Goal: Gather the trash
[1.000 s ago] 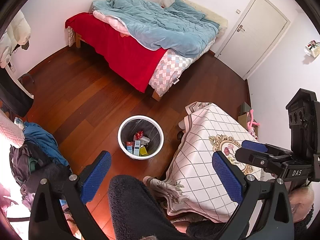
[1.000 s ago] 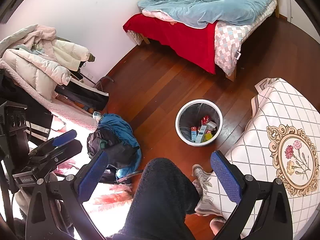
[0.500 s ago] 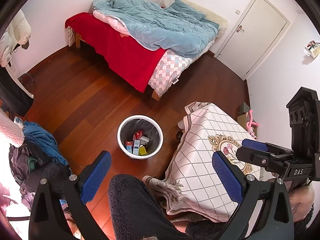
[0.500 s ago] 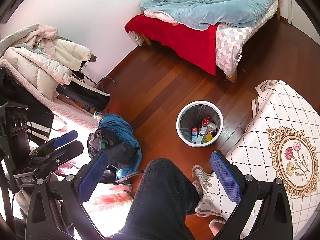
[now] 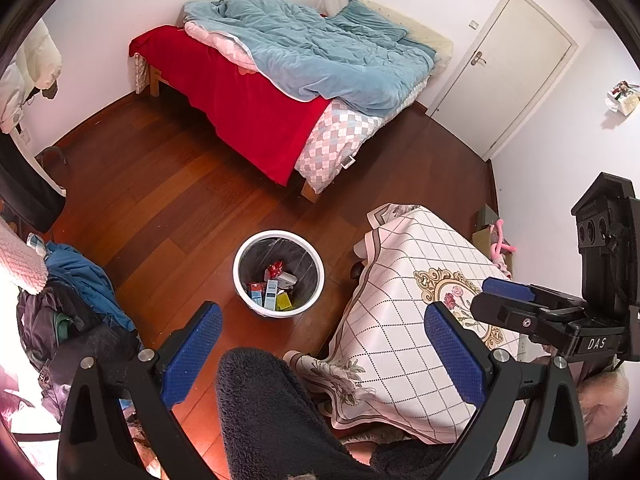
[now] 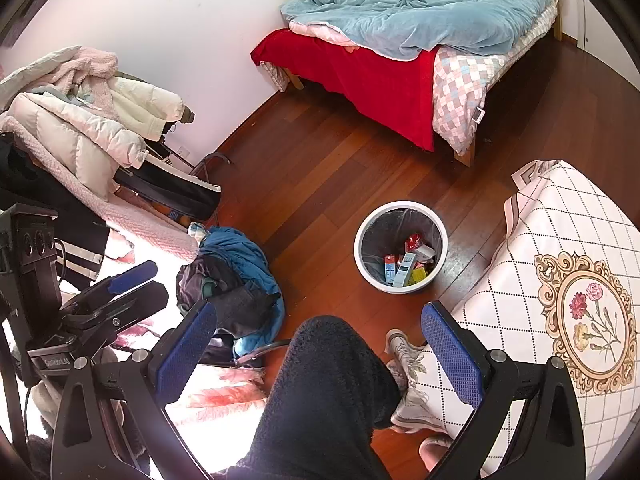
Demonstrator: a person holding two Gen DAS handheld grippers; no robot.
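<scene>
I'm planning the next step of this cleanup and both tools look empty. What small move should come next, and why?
Probably pan both tools around to look for leftover litter. The left tool and right tool are open and hold nothing, the white bin on the floor already contains small boxes and wrappers, and no loose trash shows on the bare floorboards nearby.

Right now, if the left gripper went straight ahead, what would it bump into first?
Probably the person's dark fuzzy leg, which sits right between the open left gripper fingers. Past that, the line leads toward the floor by the white trash bin, though depth is hard to judge.
</scene>
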